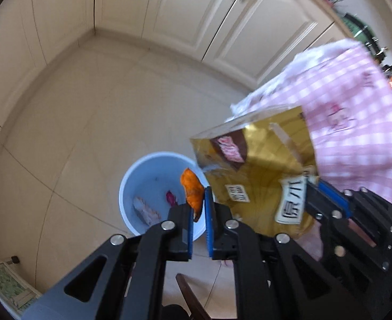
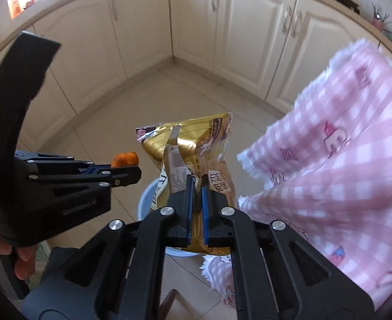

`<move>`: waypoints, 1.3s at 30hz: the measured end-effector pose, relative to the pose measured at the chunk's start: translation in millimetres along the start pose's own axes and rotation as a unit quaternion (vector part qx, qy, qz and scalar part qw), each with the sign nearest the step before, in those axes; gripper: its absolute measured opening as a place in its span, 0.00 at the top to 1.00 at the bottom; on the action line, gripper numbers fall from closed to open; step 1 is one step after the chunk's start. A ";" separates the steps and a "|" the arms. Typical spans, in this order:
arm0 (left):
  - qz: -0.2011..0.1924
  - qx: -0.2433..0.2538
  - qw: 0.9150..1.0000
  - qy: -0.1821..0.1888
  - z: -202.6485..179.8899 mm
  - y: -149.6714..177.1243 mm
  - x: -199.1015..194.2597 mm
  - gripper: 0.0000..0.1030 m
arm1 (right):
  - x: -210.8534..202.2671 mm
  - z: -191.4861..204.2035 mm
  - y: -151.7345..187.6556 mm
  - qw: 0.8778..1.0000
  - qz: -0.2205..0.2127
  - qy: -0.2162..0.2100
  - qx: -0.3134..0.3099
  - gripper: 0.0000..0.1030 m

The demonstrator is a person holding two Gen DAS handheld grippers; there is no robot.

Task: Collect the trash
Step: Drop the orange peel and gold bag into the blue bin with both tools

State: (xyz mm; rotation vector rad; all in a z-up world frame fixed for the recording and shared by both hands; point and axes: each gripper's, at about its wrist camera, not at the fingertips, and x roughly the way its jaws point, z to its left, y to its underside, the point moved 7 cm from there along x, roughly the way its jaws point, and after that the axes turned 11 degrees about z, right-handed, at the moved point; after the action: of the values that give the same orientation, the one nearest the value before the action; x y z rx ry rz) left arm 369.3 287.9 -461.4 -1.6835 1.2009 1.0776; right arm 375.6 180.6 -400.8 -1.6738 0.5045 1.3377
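Overhead, left gripper [image 1: 198, 208] pinching orange peel [image 1: 192, 189], tilted downward above bin [image 1: 132, 184]

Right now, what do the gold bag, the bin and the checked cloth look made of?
Gold bag: metallised plastic film, glossy; it creases sharply and glints. Bin: moulded plastic by the look, pale blue, smooth matte wall. Checked cloth: woven fabric, likely cotton, pink and white, with a frayed edge and soft folds.

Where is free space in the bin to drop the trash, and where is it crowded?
The bin is bare on its far and left side. Wrappers lie near its front. Crowded above its right rim: left gripper with orange peel, right gripper with gold bag, pink cloth.
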 end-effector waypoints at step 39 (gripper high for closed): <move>0.014 -0.070 0.997 -0.016 30.7 9.9 -9.5 0.54 | 37.2 3.7 -17.0 0.998 0.037 -0.038 0.024 0.75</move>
State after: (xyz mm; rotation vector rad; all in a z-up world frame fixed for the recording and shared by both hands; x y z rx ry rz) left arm 352.1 316.7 -463.7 -1.7522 1.1543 1.2254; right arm 398.8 200.3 -428.3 -1.5714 0.5548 1.4266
